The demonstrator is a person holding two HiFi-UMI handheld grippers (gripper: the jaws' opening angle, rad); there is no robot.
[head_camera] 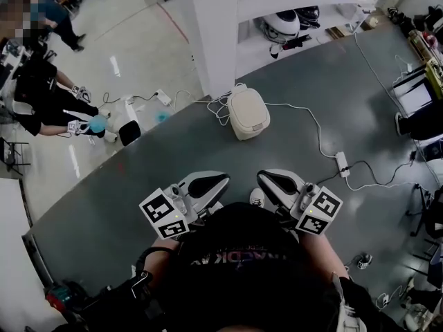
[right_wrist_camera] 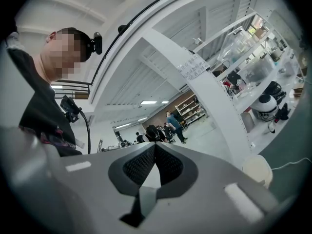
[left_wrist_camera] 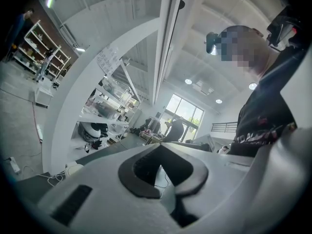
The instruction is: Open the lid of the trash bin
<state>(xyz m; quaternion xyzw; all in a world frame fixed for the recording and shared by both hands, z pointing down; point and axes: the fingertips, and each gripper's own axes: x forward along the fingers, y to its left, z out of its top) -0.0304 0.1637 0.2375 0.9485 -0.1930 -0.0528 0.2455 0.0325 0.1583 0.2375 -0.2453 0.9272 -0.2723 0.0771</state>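
trash bin (head_camera: 248,114), lid (head_camera: 245,104) down, beyond shut left tongs (head_camera: 223,180) and right tongs (head_camera: 263,177)

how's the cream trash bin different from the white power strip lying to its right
Shape: the trash bin is a bulky rounded box; the power strip is a slim flat bar. Colour: the trash bin is cream, the power strip whiter. Place: the trash bin stands by the white pillar, the power strip nearer the right tongs. Both rest on the grey floor, and a white cable runs between them.
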